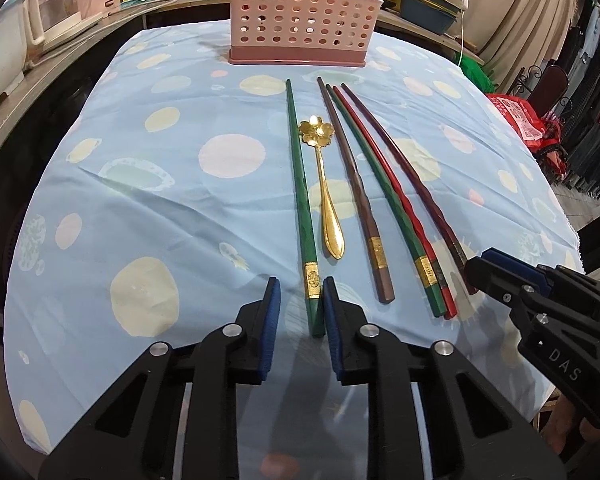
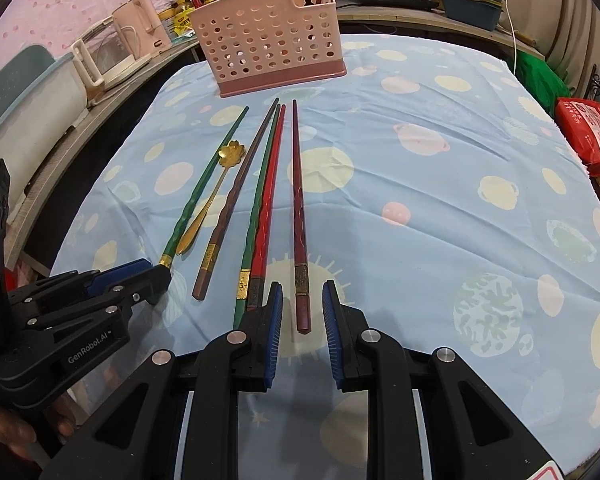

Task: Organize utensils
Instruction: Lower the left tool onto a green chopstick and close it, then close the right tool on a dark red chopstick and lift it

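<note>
Left claw is spread round the green chopstick, right claw spread round the dark red one, so I'd pinch both ends gently b4 lifting.

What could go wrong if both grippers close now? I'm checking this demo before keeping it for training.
1. The left gripper is open around the butt of the lone green chopstick; the gold spoon lies right beside it and may get nudged.
2. The right gripper is open around the dark maroon chopstick, but its left finger sits over the red chopstick end and could drag it.
3. Held at the butt, a long chopstick may pivot before reaching the pink basket.
</note>
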A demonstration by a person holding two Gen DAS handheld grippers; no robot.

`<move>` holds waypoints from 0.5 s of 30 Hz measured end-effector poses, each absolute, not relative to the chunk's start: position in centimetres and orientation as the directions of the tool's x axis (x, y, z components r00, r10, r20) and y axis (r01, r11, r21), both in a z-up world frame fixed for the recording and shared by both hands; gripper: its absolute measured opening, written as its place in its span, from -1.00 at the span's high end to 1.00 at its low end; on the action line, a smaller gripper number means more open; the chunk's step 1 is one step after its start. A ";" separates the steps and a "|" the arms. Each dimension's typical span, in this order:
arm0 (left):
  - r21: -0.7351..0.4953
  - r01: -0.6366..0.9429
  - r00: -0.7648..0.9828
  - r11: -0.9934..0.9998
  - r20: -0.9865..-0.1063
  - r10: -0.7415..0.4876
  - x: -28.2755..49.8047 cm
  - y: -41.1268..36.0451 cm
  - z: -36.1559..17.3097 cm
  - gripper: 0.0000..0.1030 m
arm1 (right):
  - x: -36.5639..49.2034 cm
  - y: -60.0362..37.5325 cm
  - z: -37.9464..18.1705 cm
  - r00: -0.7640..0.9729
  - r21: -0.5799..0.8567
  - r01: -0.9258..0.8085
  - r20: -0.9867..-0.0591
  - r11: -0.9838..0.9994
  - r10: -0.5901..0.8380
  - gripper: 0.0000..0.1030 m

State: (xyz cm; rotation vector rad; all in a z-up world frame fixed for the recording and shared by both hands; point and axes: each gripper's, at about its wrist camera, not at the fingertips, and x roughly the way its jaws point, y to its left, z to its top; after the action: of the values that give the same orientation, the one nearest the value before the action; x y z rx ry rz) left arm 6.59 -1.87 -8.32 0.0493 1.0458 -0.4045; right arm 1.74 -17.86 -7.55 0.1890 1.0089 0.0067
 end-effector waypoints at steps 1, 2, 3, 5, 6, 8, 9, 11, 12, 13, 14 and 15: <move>-0.151 0.348 0.435 0.925 -0.848 -0.302 6.6 -1.8 -8.3 0.62 | 1.8 -17.8 -7.6 0.533 0.160 0.079 -0.841 0.984 0.094 0.59; -0.150 0.348 0.436 0.926 -0.848 -0.301 6.6 -1.8 -8.4 0.66 | 1.9 -17.7 -7.7 0.532 0.157 0.076 -0.842 0.985 0.093 0.59; -0.150 0.346 0.436 0.926 -0.848 -0.301 6.7 -1.7 -8.4 0.68 | 2.0 -17.7 -7.8 0.530 0.155 0.074 -0.843 0.985 0.093 0.59; -0.151 0.346 0.436 0.926 -0.848 -0.302 6.7 -1.7 -8.4 0.70 | 2.2 -17.6 -8.0 0.528 0.152 0.071 -0.844 0.986 0.092 0.59; -0.150 0.346 0.437 0.926 -0.848 -0.301 6.7 -1.7 -8.4 0.71 | 2.3 -17.5 -8.0 0.527 0.151 0.069 -0.845 0.986 0.092 0.59; -0.150 0.347 0.437 0.926 -0.847 -0.301 6.7 -1.6 -8.4 0.71 | 2.4 -17.4 -8.2 0.526 0.148 0.067 -0.845 0.987 0.091 0.59; -0.150 0.347 0.437 0.926 -0.847 -0.302 6.7 -1.7 -8.4 0.72 | 2.5 -17.4 -8.2 0.526 0.146 0.066 -0.846 0.987 0.090 0.60; -0.150 0.347 0.438 0.926 -0.847 -0.301 6.7 -1.6 -8.4 0.73 | 2.6 -17.3 -8.4 0.526 0.141 0.064 -0.846 0.988 0.087 0.61; -0.151 0.347 0.437 0.926 -0.847 -0.302 6.7 -1.6 -8.4 0.74 | 2.7 -17.3 -8.4 0.526 0.140 0.063 -0.846 0.988 0.086 0.62; -0.151 0.347 0.438 0.926 -0.847 -0.302 6.7 -1.6 -8.4 0.74 | 2.6 -17.3 -8.4 0.527 0.139 0.063 -0.846 0.988 0.085 0.63; -0.151 0.346 0.437 0.926 -0.847 -0.302 6.7 -1.6 -8.4 0.76 | 2.7 -17.3 -8.5 0.527 0.136 0.063 -0.846 0.989 0.083 0.64; -0.151 0.346 0.437 0.926 -0.847 -0.302 6.7 -1.6 -8.4 0.78 | 2.7 -17.3 -8.5 0.527 0.133 0.062 -0.846 0.989 0.081 0.66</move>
State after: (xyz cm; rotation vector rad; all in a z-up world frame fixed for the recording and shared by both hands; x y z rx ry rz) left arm 6.73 -1.63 -8.44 0.0471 1.0429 -0.4034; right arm 2.70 -17.32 -8.50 0.1536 1.0166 0.0112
